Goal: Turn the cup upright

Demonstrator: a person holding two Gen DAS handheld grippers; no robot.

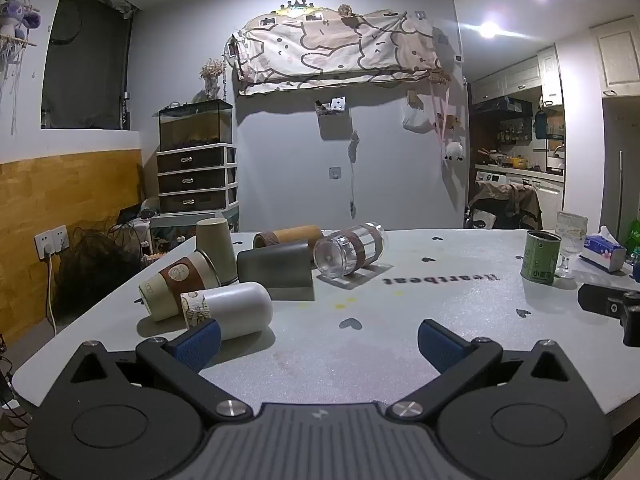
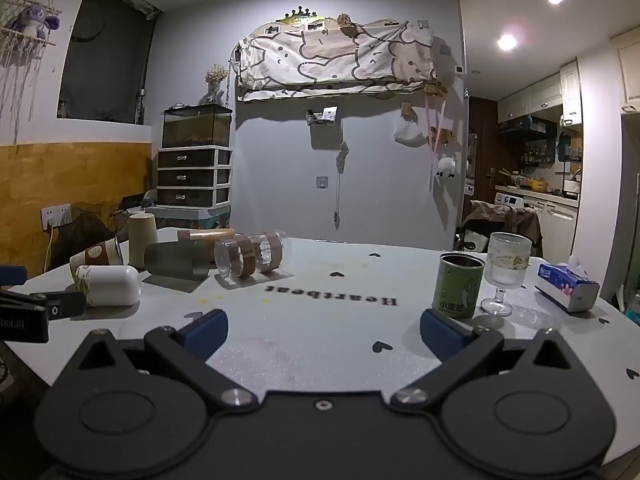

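From the left wrist view, the left gripper sits low over the table with its jaws spread wide and nothing between them. A bunch of cups lie on their sides on the left part of the table. The white cup is the closest one, lying just in front of the left blue pad. Behind it are a tan cup, a gray cup, a wood cup and a clear cup. One beige cup stands mouth down. No cup is picked up yet, so I think the job is only starting. I cannot tell which cup is meant, but the white cup looks like the easy first pick. The next move would be to slide the jaws around its body, squeeze, lift, and turn it so the mouth faces up. It is round and may roll away if bumped. This view shows the white cup up close and a bit of the other tool at the right edge. From the right wrist view, the right gripper also has its jaws spread wide and holds nothing. Here a green can and a stem glass stand just past the right pad, with a tissue box near them. These look much bigger here than in the left view. The cups are far off to the left.
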